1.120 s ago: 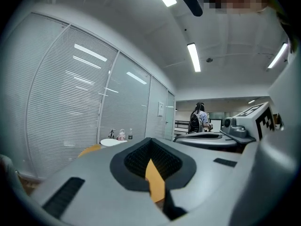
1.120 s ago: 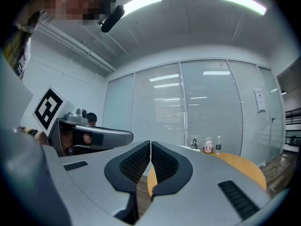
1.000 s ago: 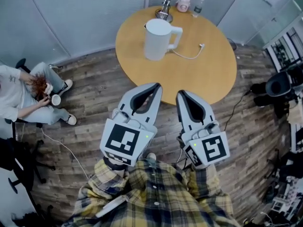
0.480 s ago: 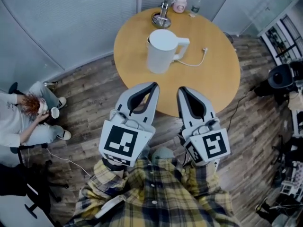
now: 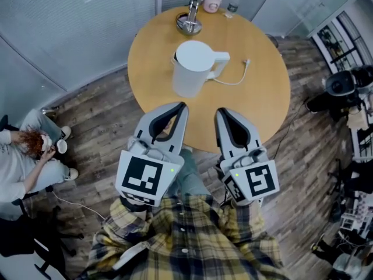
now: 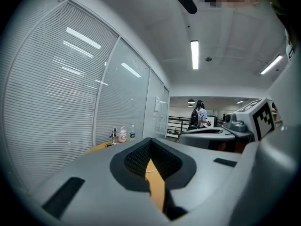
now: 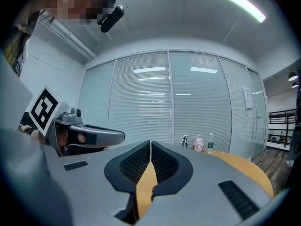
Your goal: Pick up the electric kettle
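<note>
Since the left tongs point(image 5: 181, 105) and right tongs point(image 5: 222, 111) are pressed together, empty, at the near edge of the table point(image 5: 262, 104), spread the right before reaching the electric kettle point(image 5: 191, 69) upright mid-table, aiming for its handle point(image 5: 218, 61).

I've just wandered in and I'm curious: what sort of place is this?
Most likely an office meeting room: glass partition walls with blinds, a round wooden table with a white electric kettle on it, and strip lights in the ceiling.

left gripper point(image 5: 182, 107): jaws together, empty, near level | right gripper point(image 5: 221, 113): jaws together, empty, near level
</note>
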Tool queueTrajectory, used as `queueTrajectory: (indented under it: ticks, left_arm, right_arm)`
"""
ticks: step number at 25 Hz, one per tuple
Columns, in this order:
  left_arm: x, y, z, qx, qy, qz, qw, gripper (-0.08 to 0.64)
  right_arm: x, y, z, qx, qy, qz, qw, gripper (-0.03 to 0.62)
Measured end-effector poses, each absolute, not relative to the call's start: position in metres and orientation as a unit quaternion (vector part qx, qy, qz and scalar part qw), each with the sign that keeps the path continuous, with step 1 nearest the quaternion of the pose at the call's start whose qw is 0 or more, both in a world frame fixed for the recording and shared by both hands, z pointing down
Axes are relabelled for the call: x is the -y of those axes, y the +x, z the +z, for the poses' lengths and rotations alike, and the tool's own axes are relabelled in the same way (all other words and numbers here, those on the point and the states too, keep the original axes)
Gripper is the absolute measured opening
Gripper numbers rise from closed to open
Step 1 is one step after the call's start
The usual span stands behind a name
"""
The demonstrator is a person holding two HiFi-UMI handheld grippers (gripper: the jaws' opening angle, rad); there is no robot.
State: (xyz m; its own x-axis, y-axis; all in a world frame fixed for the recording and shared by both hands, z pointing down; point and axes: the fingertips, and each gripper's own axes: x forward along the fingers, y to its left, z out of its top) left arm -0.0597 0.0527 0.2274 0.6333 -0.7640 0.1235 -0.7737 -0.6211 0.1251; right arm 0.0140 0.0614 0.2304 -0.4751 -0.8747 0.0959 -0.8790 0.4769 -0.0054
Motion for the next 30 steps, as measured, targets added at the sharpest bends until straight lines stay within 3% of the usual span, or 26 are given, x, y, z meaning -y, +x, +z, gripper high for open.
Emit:
queueTrajectory:
  ticks: [30]
  left_arm:
    - [0.123,0.007,0.223,0.467,0.881,0.025,0.075,0.003]
  right_arm:
    - [0.115,0.100,0.238,0.868,0.493,0.027,0.048,0.035]
